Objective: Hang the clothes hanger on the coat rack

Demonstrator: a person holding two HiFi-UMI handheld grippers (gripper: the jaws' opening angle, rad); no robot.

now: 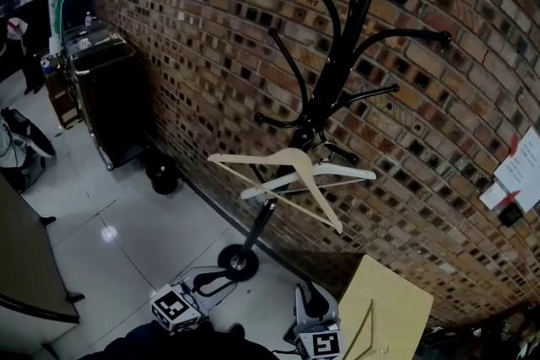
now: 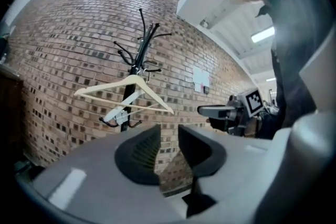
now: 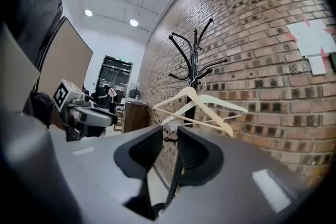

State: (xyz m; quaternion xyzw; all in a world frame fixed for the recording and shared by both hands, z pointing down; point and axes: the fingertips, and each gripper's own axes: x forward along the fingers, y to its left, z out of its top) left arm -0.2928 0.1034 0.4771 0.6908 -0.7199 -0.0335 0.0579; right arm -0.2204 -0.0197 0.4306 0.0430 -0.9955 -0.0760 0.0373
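By the left wall a dark cabinet [image 1: 108,101] stands on the pale tiled floor [image 1: 126,215]. Low in front of the person, the left gripper [image 2: 169,132] points level toward the brick wall [image 1: 211,29]. Its two dark jaws stand a narrow gap apart with nothing between them, only brick showing through the slot.

Further right, the black coat rack [image 1: 342,72] stands close against the bricks, its curved arms fanning out at the top and its round foot on the tiles. Two hangers already hang from one of its lower hooks: a wooden clothes hanger [image 1: 291,154] with a crossbar, tilted so that its right shoulder dips, and a paler hanger [image 1: 346,171] crossing just behind it.

The right gripper [image 3: 169,131] sits beside the left one, well short of the rack. Its jaws are likewise slightly parted and empty. Just right of it lies a tan board [image 1: 388,308], and white paper sheets [image 1: 523,169] are stuck to the wall at the far right.
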